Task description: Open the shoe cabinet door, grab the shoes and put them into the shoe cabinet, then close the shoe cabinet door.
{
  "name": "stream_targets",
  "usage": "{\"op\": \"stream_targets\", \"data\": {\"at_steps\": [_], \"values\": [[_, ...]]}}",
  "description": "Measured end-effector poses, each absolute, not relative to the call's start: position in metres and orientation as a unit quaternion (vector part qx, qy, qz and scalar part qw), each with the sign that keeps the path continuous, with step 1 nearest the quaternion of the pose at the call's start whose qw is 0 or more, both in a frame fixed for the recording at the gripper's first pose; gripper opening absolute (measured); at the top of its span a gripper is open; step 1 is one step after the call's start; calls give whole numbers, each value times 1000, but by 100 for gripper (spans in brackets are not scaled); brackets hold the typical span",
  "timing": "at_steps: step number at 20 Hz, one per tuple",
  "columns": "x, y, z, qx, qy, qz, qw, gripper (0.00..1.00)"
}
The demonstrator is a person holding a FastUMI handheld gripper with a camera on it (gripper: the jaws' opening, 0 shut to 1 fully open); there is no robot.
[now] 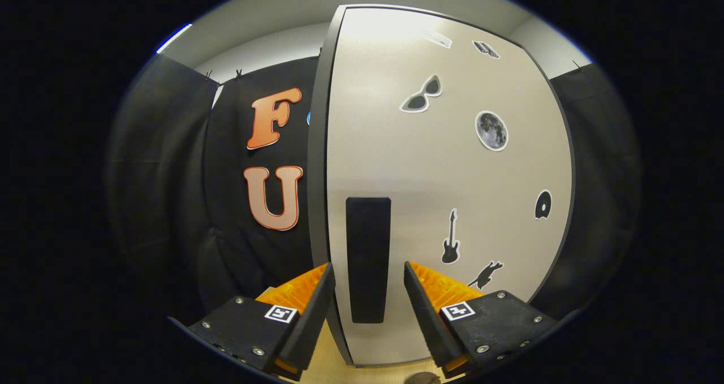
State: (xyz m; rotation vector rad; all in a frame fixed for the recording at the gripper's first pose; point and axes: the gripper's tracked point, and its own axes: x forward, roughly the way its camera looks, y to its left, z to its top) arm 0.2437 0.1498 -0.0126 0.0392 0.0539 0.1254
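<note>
Shoe cabinet door [447,175] upright just ahead of the gripper [367,282], its handle [368,259] between the spread fingers, touching neither, stickers [491,130] on the door right of the handle, booth wall [226,203] behind at left

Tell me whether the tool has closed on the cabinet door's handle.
No. The tool is open, its fingers apart on either side of the dark handle, not pressing it.

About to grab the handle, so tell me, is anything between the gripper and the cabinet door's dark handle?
Nothing visible. The gripper is open, and the handle on the cabinet door stands in the gap just ahead of its fingers, untouched.
</note>
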Motion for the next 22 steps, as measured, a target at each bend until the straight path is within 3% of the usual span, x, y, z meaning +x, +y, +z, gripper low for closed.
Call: {"op": "stream_targets", "data": {"at_steps": [3, 5, 11, 22], "values": [[245, 150, -11, 13, 20, 60, 998, 49], [246, 150, -12, 21, 24, 62, 998, 38], [233, 145, -10, 34, 32, 66, 997, 31], [180, 116, -4, 57, 34, 47, 997, 28]]}}
